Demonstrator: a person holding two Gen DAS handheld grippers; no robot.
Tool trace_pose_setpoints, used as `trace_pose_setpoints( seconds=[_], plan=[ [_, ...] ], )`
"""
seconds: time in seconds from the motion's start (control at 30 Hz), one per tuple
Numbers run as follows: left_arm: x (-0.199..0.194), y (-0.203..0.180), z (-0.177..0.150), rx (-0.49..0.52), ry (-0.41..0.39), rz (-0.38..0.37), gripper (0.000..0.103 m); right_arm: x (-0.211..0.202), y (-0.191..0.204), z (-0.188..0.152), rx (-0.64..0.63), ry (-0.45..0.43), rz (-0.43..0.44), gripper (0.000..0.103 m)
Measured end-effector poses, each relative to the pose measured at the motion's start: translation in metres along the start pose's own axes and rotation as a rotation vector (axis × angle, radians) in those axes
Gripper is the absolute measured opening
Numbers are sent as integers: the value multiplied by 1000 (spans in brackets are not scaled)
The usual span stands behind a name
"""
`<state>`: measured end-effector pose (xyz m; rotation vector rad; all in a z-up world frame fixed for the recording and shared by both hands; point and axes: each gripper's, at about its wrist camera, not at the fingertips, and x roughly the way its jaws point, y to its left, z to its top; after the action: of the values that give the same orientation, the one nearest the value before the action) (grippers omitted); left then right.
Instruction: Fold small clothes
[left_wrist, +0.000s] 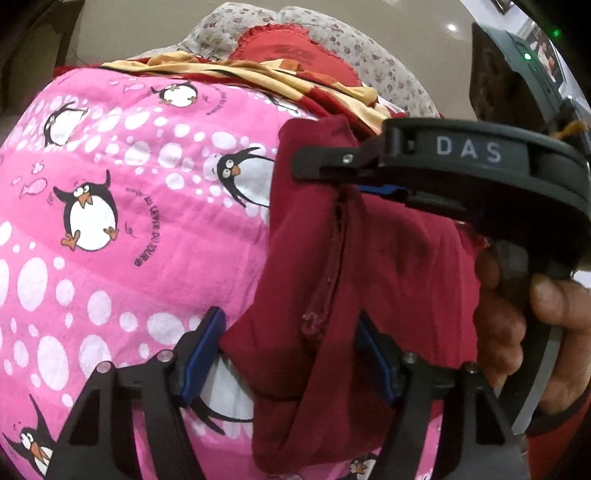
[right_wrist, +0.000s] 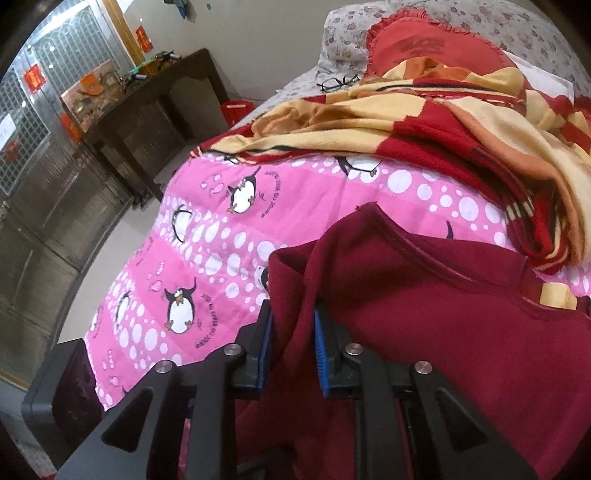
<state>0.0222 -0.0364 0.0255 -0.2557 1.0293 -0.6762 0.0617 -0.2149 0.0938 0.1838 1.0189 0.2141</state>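
Bed with pink penguin-print sheet (left_wrist: 122, 236), striped red-and-yellow blanket (right_wrist: 461, 122) bunched toward the pillows. Maroon garment (right_wrist: 424, 314) lies on the sheet, near edge lifted. Right gripper (right_wrist: 291, 347) clamped on a bunched fold of it. Left gripper (left_wrist: 291, 354) jaws apart, straddling another fold; contact unclear.

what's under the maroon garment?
The pink penguin-print blanket shows around the maroon garment and runs beneath it. Anything else under the garment is covered; the striped blanket lies behind.
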Motion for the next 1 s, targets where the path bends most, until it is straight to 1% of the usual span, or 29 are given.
trace_pose_setpoints(
  seconds=[0.03, 0.17, 0.2, 0.23, 0.27, 0.3, 0.33, 0.37, 0.4, 0.43, 0.47, 0.57, 0.63, 0.7, 0.73, 0.77, 0.8, 0.83, 0.87, 0.9, 0.93, 0.97, 1.0],
  plan=[
    [0, 2, 0, -5, 0, -6, 73, -1, 2, 0, -5, -3, -4, 47],
    [0, 2, 2, -13, -5, -11, 73, -13, 7, -2, -33, -32, -3, 46],
    [-1, 0, 1, -4, -10, -7, 69, -16, 6, -3, -38, -34, -6, 46],
    [0, -1, 3, 5, -9, -7, 54, -17, 5, -3, -38, -33, -9, 46],
    [0, -3, 2, 14, -5, -12, 43, -18, 3, -3, -38, -26, -13, 46],
    [-3, -6, 1, 20, -10, -17, 40, -18, 3, -3, -43, -18, -20, 46],
    [-5, -9, 0, 28, -20, -18, 35, -20, 4, -3, -52, -18, -27, 50],
    [-8, -13, 0, 43, -30, -18, 32, -21, 5, -3, -59, -18, -43, 61],
    [-11, -18, -1, 60, -41, -15, 31, -22, 9, -2, -72, -24, -77, 67],
    [-14, -21, -2, 70, -49, -14, 30, -23, 12, -2, -81, -32, -99, 80],
    [-16, -24, -2, 77, -55, -14, 30, -22, 14, -1, -87, -35, -105, 88],
    [-20, -32, 0, 95, -65, -16, 29, -11, 19, 3, -85, 5, -118, 90],
    [-20, -35, 0, 101, -66, -11, 29, 1, 19, 6, -73, 41, -148, 90],
    [-20, -36, 1, 98, -64, -6, 29, 12, 13, 8, -41, 70, -144, 90],
    [-19, -36, 0, 95, -62, 1, 29, 12, 9, 8, -24, 64, -136, 85],
    [-19, -35, 0, 92, -60, 8, 30, 10, 5, 7, -6, 47, -132, 72],
    [-20, -32, -3, 89, -56, 21, 33, 5, 0, 5, 9, 27, -121, 65],
    [-19, -31, -3, 88, -53, 35, 40, 2, -3, 4, 16, 18, -108, 52],
    [-18, -29, -4, 88, -52, 48, 50, -2, -6, 2, 21, 11, -95, 49],
    [-17, -28, -6, 87, -53, 62, 54, -7, -8, 0, 19, -1, -86, 48],
    [-17, -27, -7, 81, -57, 72, 62, -9, -9, -1, 18, -11, -81, 46],
    [-15, -25, -8, 71, -57, 77, 65, -13, -10, -2, 19, -23, -72, 46],
    [-14, -23, -10, 57, -52, 76, 65, -16, -10, -3, 21, -30, -63, 45]
  ],
)
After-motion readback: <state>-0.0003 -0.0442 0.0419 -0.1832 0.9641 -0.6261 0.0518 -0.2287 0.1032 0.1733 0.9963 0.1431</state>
